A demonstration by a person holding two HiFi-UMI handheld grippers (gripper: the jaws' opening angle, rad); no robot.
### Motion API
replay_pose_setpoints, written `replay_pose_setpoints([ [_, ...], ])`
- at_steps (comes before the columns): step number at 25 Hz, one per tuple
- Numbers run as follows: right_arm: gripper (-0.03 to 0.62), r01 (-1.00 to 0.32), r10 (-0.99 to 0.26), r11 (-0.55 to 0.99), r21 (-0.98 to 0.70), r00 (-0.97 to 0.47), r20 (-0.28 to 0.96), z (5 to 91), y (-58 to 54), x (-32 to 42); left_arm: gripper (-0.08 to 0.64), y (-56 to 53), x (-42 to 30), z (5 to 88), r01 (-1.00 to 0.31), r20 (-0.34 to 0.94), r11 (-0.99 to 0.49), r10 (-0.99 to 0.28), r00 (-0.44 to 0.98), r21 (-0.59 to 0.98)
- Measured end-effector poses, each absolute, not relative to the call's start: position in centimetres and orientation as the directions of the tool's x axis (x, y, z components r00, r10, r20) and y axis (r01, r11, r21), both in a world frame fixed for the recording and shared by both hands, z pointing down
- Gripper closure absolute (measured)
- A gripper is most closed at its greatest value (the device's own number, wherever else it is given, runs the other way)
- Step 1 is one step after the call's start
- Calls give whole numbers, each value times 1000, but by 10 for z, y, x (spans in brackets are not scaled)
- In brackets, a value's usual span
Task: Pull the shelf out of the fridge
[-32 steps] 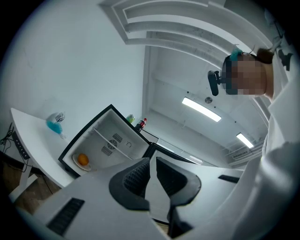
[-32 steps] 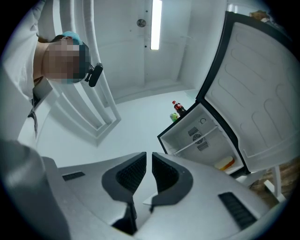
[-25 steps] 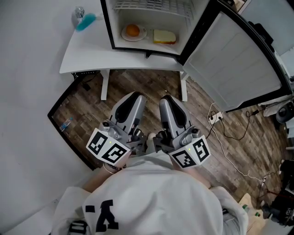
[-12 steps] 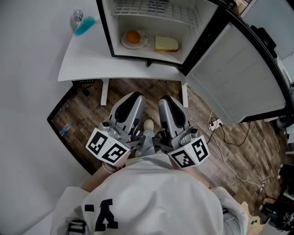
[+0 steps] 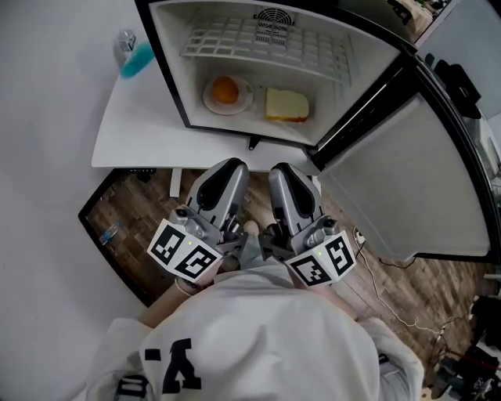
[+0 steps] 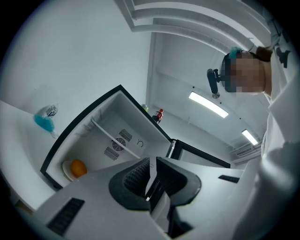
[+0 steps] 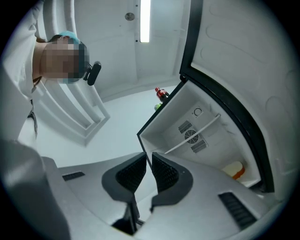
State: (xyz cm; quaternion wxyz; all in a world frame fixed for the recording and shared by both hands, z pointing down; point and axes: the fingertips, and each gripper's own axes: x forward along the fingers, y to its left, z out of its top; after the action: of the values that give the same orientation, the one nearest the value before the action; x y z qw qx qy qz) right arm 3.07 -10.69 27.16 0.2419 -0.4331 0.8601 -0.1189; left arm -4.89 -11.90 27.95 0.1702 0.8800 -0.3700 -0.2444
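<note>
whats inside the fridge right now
A white wire shelf sits high in the fridge, a fan vent behind it. Below are a plate with an orange and a pale yellow block. The shelf hides the rear floor.

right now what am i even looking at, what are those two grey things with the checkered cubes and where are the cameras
There is no robot here. A person holds a hand tool in each hand: the left gripper and the right gripper. Each has two jaws and a marker cube. The top-down picture comes from a camera on the person's head. The other two come from cameras riding on the grippers, looking along their jaws. Both pairs of jaws are shut and hold nothing. Ahead, an open fridge stands on a white table. Inside is a wire shelf, and below it a plate with an orange and a pale yellow slice, perhaps bread.
</note>
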Motion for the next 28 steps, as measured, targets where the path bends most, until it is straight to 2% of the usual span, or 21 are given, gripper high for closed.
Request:
replay_pose_setpoints([
  [10, 535, -682, -795, 606, -410, -527, -299, 267, -193, 43, 512, -204, -36, 275, -580, -301, -656, -747, 593, 483],
  [19, 535, -679, -789, 615, -401, -535, -302, 260, -222, 39, 522, -232, -35, 267, -576, -304, -655, -747, 592, 488],
  [28, 534, -716, -830, 558, -419, -478, -288, 264, -241, 42, 520, -253, -39, 269, -503, -311, -686, -705, 637, 526],
])
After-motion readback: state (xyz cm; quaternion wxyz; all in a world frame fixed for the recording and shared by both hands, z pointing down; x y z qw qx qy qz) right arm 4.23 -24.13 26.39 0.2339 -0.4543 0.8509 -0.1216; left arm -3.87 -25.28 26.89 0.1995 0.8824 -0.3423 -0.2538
